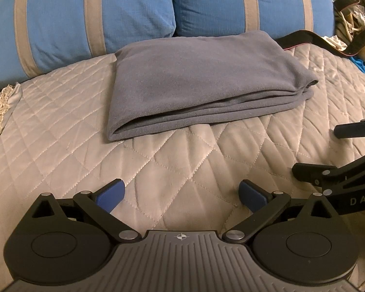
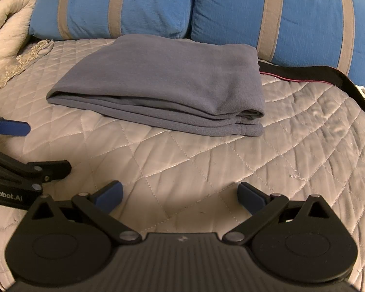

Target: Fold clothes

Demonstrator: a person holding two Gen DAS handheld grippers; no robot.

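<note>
Both grippers hang over the quilt (image 1: 158, 165) with their blue pads spread wide and nothing between them: the left gripper (image 1: 181, 193) and the right gripper (image 2: 178, 193) sit side by side, each catching the other at its frame edge, at 3 o'clock in the left view and 9 o'clock in the right. At 12 o'clock from both lies the grey garment (image 1: 197, 77), folded flat in stacked layers. Beyond it, two blue pillows (image 1: 97, 12) with tan stripes. A black strap (image 2: 304, 75) trails from the garment's right side.
</note>
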